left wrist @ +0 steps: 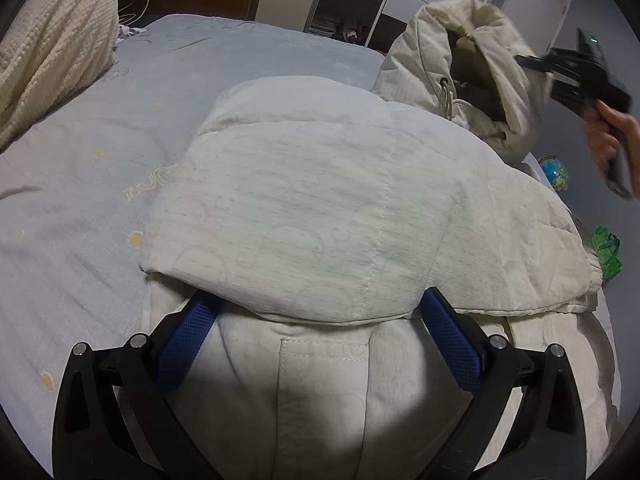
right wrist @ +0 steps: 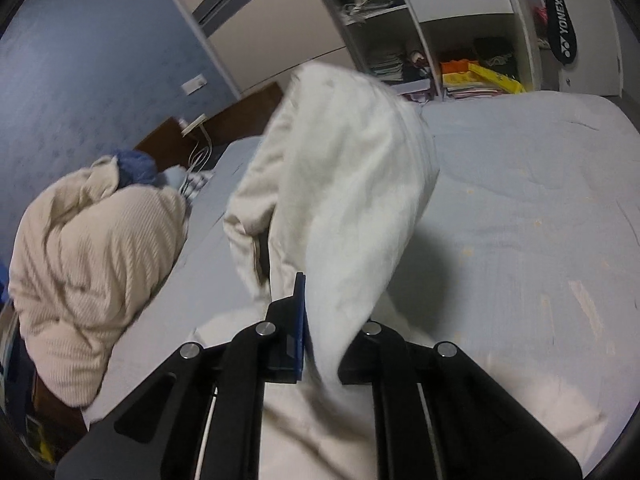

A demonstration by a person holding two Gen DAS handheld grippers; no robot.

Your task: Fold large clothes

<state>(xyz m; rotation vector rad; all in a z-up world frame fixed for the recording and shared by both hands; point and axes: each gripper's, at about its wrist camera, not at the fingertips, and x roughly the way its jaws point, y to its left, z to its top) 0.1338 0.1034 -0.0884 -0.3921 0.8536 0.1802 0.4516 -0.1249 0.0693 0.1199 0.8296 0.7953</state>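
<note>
A white padded jacket [left wrist: 320, 200] lies on the bed, with one panel folded over its middle. My left gripper [left wrist: 320, 320] rests low on the jacket. Its blue pads [left wrist: 452, 340] stand wide apart, their tips tucked under the folded panel's edge, so it is open. At the far right the jacket's hood [left wrist: 452, 64] is lifted off the bed. My right gripper [left wrist: 536, 64], held by a hand [left wrist: 604, 136], pulls it up. In the right wrist view, my right gripper [right wrist: 316, 312] is shut on the hanging white fabric [right wrist: 344, 184], which hides one finger.
A cream knitted sweater [right wrist: 88, 272] is piled at the bed's head end, also seen as the cream sweater [left wrist: 52, 60]. The grey-blue bedsheet [right wrist: 520, 220] stretches around the jacket. Open wardrobe shelves [right wrist: 460, 64] stand beyond the bed. A small globe [left wrist: 554, 174] and a green item [left wrist: 606, 248] sit off the bed's right edge.
</note>
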